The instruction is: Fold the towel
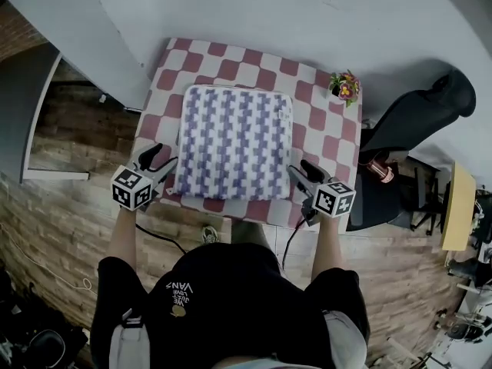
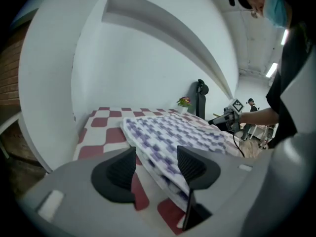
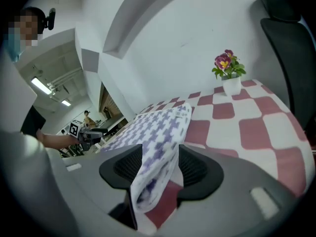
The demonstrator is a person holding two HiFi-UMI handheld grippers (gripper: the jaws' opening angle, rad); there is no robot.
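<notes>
**Towel Folded on Table; Both Grippers Open at Its Near Corners**

The head view showed the towel (image 1: 234,141) lying as a flat, roughly square pad on the checked table (image 1: 307,118), directly ahead of both grippers. The left gripper (image 1: 165,157) sat at the near left corner and the right gripper (image 1: 299,167) at the near right corner. This view did not resolve what lay in either gap.

The left gripper view supplied that detail. The jaws stood wide apart. The towel's stacked edge ran forward out of the gap, close beside the right-hand pad, and bare table lay ahead of the left-hand pad. Nothing was clamped.

The right gripper view showed those jaws equally wide apart. A loose fold of the towel's corner stood in the gap, nearer the left-hand pad and clear of the right-hand pad. It was not gripped.

Each gripper view also showed the opposite gripper across the towel. A flowerpot (image 1: 344,88) stood ahead and to the right of the right gripper, at the table's far corner. A chair (image 1: 419,110) stood off the table's edge on that same side.
</notes>
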